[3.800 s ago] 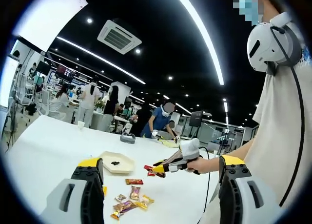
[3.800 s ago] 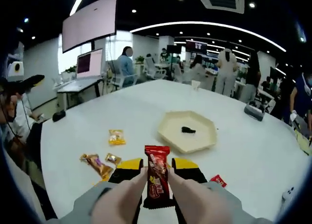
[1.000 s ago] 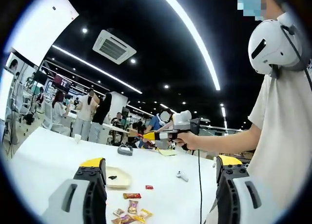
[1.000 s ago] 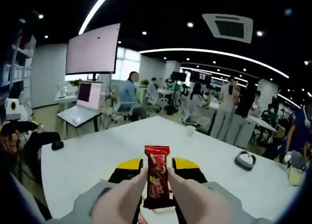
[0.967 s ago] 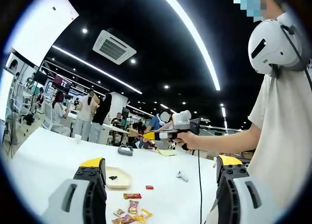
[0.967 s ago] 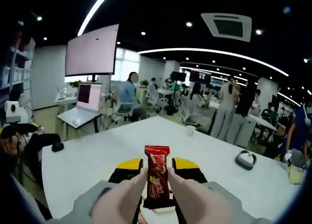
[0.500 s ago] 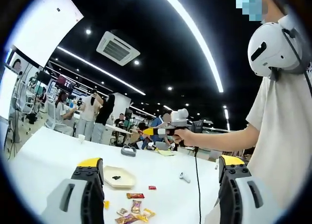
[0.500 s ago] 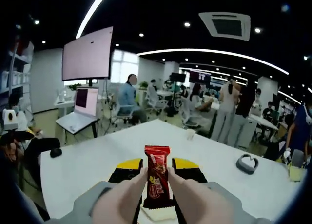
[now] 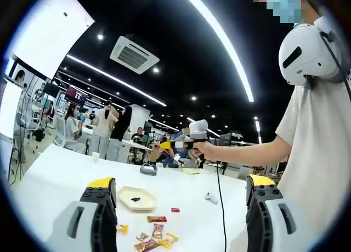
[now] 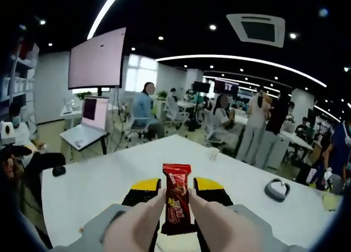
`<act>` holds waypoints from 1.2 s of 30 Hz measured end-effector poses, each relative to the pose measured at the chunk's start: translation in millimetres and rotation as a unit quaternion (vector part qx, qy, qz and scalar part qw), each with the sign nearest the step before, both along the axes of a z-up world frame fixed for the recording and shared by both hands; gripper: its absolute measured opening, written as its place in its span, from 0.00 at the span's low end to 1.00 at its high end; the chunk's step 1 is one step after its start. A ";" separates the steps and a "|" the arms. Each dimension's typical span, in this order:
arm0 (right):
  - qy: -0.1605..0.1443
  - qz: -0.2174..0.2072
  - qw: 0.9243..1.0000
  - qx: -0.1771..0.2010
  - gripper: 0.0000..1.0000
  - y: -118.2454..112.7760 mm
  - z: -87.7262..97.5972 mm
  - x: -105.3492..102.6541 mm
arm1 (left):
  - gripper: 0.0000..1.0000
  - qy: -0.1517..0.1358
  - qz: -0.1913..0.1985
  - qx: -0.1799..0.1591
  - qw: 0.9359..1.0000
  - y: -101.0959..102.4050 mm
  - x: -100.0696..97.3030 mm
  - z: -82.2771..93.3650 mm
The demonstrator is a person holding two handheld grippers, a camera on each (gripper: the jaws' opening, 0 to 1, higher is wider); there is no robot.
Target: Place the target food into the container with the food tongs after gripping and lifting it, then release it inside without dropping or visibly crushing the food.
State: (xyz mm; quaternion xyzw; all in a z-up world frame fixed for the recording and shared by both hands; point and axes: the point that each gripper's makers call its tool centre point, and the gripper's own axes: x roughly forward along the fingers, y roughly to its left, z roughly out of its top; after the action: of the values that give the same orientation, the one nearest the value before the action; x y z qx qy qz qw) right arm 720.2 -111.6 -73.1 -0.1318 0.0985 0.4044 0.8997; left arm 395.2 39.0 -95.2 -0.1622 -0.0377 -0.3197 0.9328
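My right gripper clamps the red foil-wrapped snack bar upright, lifted high above the white table to clear the cream hexagonal tray, while my left gripper waits, jaws apart, empty.

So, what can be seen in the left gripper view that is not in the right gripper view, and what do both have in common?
Left gripper view alone: the cream tray holding a small dark piece, loose wrapped snacks on the table, a person in a white headset, and the left gripper, open.

Right gripper view alone: a big wall screen, a laptop, and the right gripper seen close, its fingers shut on a red snack bar.

Both: the white table, the right gripper raised high, people standing behind, and ceiling lights.
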 end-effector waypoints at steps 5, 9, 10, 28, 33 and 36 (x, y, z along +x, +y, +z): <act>0.006 -0.003 1.000 -0.011 0.22 0.0 -10.7 7.5 | 0.99 0.008 0.004 -0.003 1.000 3.9 2.1 -4.2; 0.010 -0.007 1.000 -0.017 0.22 -1.4 -19.8 13.3 | 0.99 0.003 0.006 -0.001 1.000 7.5 4.5 -1.5; 0.012 -0.008 1.000 -0.019 0.22 -1.9 -23.8 15.0 | 0.99 0.005 0.009 -0.002 1.000 9.6 6.1 -1.5; 0.048 -0.034 0.997 -0.046 0.23 -20.3 -71.6 33.0 | 0.99 0.008 0.022 -0.009 1.000 20.4 10.8 2.2; 0.053 -0.036 0.997 -0.040 0.23 -17.7 -76.7 42.4 | 0.99 0.011 0.024 0.004 1.000 24.8 11.3 4.5; 0.063 -0.039 0.997 -0.034 0.23 -18.1 -82.2 48.9 | 0.99 0.013 0.029 0.008 0.999 26.3 11.1 4.2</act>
State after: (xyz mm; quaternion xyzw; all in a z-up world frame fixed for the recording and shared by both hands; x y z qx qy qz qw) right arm 769.1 -129.6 -155.3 -0.1326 0.1733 0.3729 0.9019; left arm 406.4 65.4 -90.9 -0.1578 -0.0278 -0.2909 0.9433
